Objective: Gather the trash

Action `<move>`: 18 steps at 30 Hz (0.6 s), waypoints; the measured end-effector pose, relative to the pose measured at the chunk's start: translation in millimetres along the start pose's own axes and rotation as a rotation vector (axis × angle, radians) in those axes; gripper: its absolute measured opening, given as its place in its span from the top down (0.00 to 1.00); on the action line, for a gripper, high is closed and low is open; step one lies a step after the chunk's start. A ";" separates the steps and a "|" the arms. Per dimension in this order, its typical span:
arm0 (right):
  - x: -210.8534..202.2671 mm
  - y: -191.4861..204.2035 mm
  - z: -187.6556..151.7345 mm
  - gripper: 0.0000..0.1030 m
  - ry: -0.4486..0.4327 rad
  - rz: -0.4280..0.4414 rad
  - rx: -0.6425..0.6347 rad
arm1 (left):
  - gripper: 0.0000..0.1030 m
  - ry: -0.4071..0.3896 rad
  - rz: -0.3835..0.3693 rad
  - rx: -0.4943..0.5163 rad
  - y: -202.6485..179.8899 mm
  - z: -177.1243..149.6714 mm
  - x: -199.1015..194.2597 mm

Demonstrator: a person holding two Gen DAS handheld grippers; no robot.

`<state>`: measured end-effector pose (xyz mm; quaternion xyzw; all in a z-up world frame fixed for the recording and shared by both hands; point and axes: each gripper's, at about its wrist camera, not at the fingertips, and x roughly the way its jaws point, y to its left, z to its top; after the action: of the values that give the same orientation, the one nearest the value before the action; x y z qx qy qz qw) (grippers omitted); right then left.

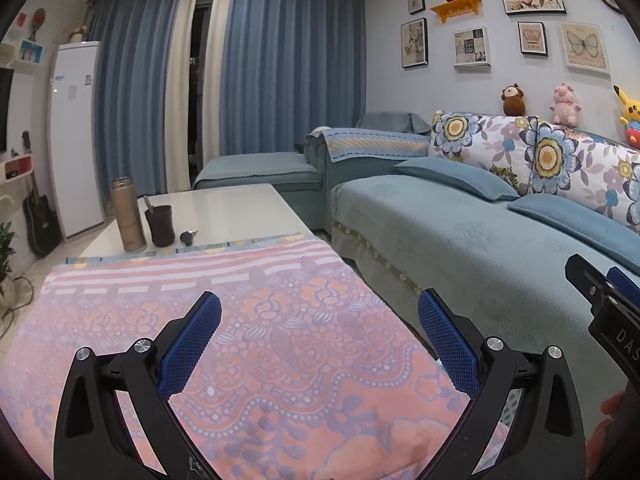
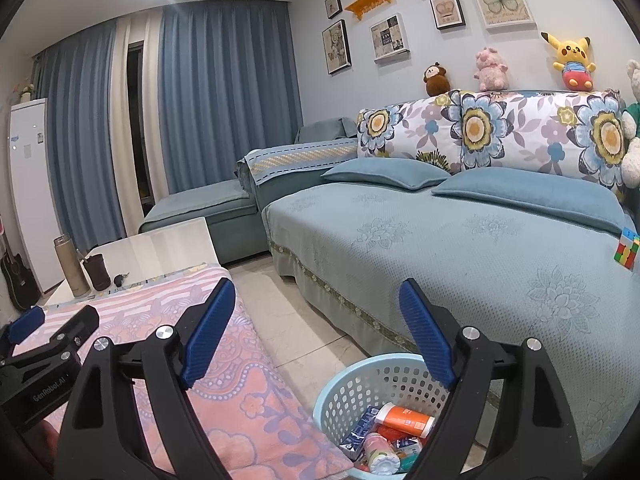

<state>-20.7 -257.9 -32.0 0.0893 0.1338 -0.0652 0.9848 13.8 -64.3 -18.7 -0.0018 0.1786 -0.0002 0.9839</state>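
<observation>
At the bottom of the right wrist view, the right gripper (image 2: 316, 326) has its jaws spread wide and holds nothing; below it, lower centre, a light blue perforated basket (image 2: 360, 376) on the floor holds the trash (image 2: 394, 430): packets and small containers. The left gripper (image 1: 319, 322) hangs over the pink floral cloth (image 1: 280, 344) on the tabletop, jaws also wide and bare. Farther up at left stand a bronze flask (image 1: 128, 214) and a dark cup (image 1: 160, 226), keys (image 1: 187, 237) just beside. The sofa (image 2: 460, 248) fills the right.
</observation>
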 end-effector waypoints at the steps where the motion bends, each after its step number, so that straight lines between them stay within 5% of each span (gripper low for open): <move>1: 0.1 -0.1 0.0 0.21 -0.001 0.001 0.003 | 0.07 0.002 -0.001 0.000 -0.5 -0.6 0.3; 18: 6.0 1.7 -5.1 0.21 0.025 -0.025 -0.004 | 0.07 0.007 -0.002 0.003 -1.2 -2.6 0.1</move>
<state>-16.0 -255.9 -38.1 0.0863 0.1473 -0.0764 0.9824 13.0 -65.6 -21.2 -0.0002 0.1819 -0.0014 0.9833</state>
